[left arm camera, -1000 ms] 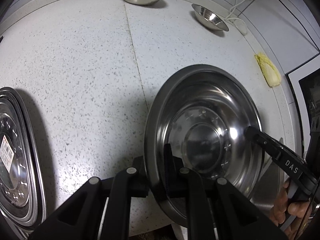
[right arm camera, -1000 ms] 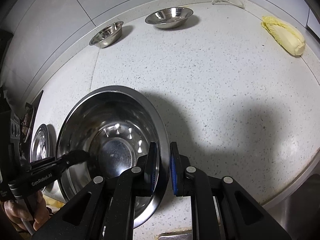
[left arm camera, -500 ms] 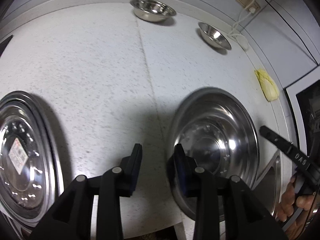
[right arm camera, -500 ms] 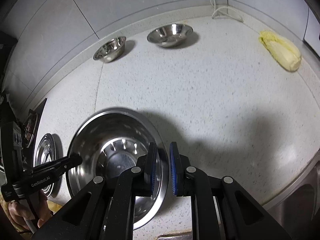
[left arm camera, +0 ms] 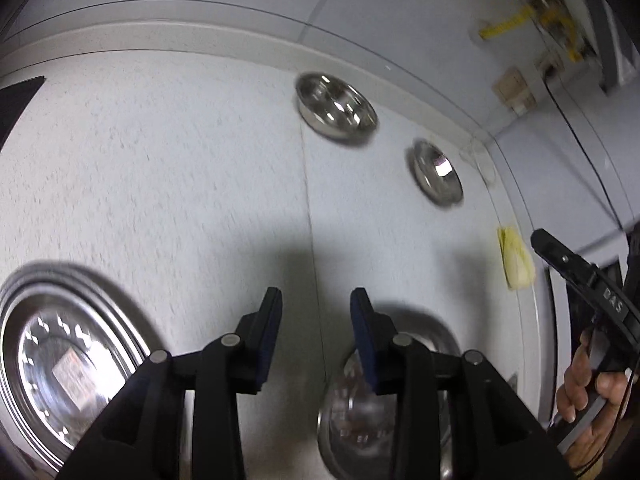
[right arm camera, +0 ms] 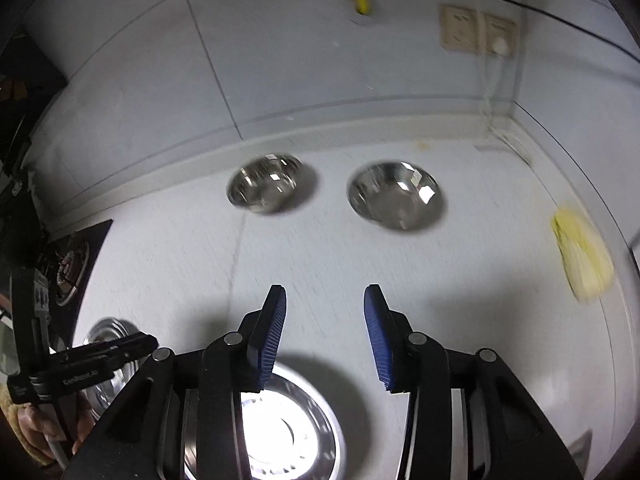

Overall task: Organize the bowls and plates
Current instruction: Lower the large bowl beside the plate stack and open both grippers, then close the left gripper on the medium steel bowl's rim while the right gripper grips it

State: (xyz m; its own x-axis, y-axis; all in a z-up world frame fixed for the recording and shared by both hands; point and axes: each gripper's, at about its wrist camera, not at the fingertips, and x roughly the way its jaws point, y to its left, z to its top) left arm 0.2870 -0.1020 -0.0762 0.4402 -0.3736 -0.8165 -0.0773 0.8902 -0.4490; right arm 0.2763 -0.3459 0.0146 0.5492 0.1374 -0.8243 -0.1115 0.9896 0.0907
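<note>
A large steel bowl (left arm camera: 400,420) (right arm camera: 288,420) rests on the speckled counter (left arm camera: 180,200), low in both wrist views and partly behind the fingers. My left gripper (left arm camera: 316,312) hangs open above and to the left of it, with nothing between its pads. My right gripper (right arm camera: 325,312) is above the bowl's far rim; its jaws are opening and empty. A stack of steel plates (left arm camera: 60,380) (right arm camera: 100,330) lies at the left. Two small steel bowls (left arm camera: 336,110) (left arm camera: 438,176) stand by the back wall. Each gripper shows in the other's view (left arm camera: 540,238) (right arm camera: 144,344).
A yellow cabbage (left arm camera: 516,258) (right arm camera: 582,256) lies near the right end of the counter. A dark stove top (right arm camera: 68,264) borders the counter at the left. Sockets and a cable (right arm camera: 476,28) are on the wall in the back right corner. A hand (left arm camera: 588,384) holds the right gripper.
Both grippers let go of the large bowl's rim, the left first, then the right. Both rose and tilted up, so the bowl sank low in each view.
</note>
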